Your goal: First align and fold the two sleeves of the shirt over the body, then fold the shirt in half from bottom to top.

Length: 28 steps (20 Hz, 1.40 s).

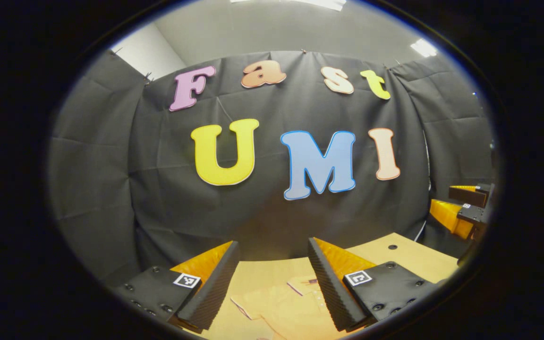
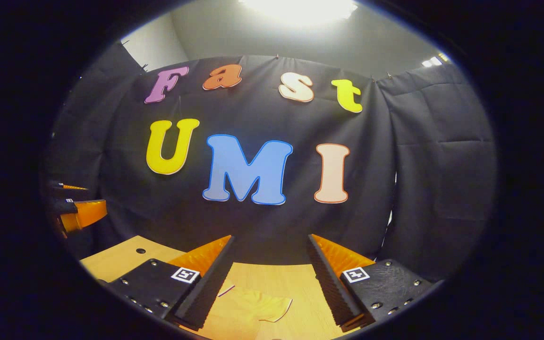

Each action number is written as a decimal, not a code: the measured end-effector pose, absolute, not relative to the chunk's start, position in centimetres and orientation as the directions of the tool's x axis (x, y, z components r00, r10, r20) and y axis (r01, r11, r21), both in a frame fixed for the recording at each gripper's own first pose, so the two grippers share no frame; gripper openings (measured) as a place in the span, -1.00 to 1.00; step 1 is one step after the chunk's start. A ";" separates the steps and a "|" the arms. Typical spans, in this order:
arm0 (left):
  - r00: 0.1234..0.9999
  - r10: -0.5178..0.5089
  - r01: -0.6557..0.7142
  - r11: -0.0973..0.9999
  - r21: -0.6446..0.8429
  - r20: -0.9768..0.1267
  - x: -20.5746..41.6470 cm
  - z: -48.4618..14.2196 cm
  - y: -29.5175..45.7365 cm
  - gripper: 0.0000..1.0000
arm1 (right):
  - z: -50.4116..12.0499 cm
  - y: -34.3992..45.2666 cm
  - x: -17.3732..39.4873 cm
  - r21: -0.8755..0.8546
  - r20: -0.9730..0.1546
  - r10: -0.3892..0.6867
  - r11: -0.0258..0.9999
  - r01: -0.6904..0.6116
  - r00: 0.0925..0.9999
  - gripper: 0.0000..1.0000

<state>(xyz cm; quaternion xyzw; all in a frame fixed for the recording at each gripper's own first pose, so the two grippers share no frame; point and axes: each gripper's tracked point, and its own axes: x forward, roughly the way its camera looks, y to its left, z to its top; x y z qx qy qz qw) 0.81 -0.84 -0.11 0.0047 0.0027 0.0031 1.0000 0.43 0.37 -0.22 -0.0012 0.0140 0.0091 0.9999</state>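
A pale yellow shirt [image 1: 281, 304] lies on the wooden table [image 1: 409, 257], its collar area showing between the open fingers of my left gripper [image 1: 272, 278], which hovers above it with nothing held. In the right gripper view a sleeve of the shirt [image 2: 248, 307] lies below my right gripper [image 2: 269, 276], which is open too and holds nothing. The right gripper [image 1: 463, 208] also shows at the far right edge of the left gripper view, and the left gripper [image 2: 76, 208] shows at the far left edge of the right gripper view.
The black cloth wall stands close behind the table's far edge. A small dark hole [image 1: 392, 247] marks the table top near its back right corner; another hole [image 2: 140, 250] shows in the right gripper view.
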 end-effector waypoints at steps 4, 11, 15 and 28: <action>1.000 0.014 -0.014 1.000 0.011 -0.004 1.0 0.1 -0.9 0.92 | -0.3 0.1 2.4 0.007 -0.039 0.023 1.000 -0.023 0.999 0.89; 1.000 0.017 -0.017 1.000 0.020 0.009 1.1 0.7 -1.6 0.90 | -6.1 0.6 4.8 0.017 -0.180 0.067 0.998 -0.065 0.981 0.89; 1.000 0.009 -0.009 1.000 0.013 0.007 0.8 0.9 -2.2 0.90 | -12.5 1.3 6.5 0.093 -0.354 0.131 0.990 -0.104 0.926 0.89; 0.992 0.126 -0.126 0.990 0.068 0.003 -1.6 1.6 2.0 0.96 | -29.7 -1.5 10.8 0.099 -0.633 0.075 0.995 -0.016 0.771 0.90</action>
